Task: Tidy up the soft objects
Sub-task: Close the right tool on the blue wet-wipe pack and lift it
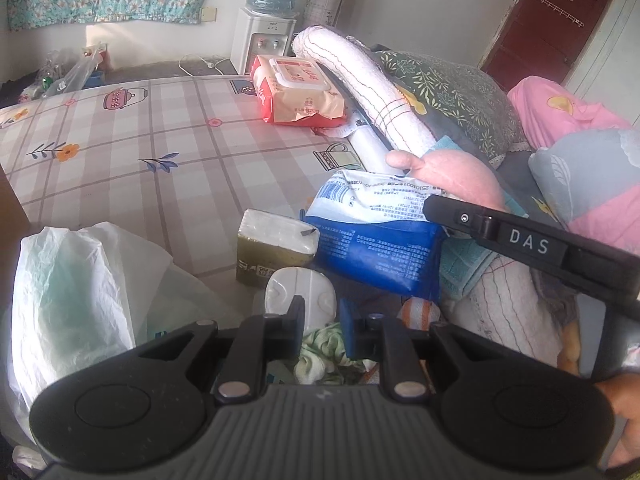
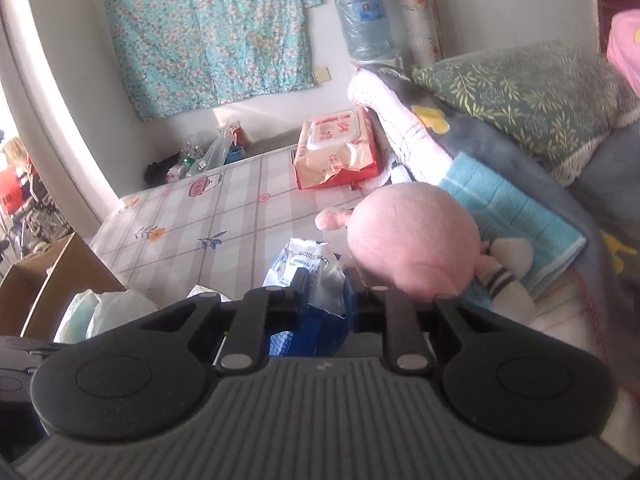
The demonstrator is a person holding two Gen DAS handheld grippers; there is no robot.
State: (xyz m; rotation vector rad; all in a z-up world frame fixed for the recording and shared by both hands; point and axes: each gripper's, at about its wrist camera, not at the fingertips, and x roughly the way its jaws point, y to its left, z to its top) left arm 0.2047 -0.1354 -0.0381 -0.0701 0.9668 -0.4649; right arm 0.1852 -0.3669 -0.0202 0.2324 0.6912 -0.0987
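Right gripper (image 2: 323, 294) pinches the blue pack (image 2: 308, 320), light and crinkly; left gripper (image 1: 322, 320) pressed shut, empty, plush (image 2: 412, 240) at two o'clock.

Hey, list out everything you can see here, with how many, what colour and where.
pack: one, blue and white, clamped in the right tongs
plush toy: one, pink, right of the pack
wipes packet: one, red and cream, far end of the checked sheet
block: one, olive and white, left of the pack
plastic bag: one, white, near left
rolled towel: one, white, behind the plush toy
leaf-print cushion: one, green, far right
left tongs: one, black, shut
right tongs: one, black, shut on the pack
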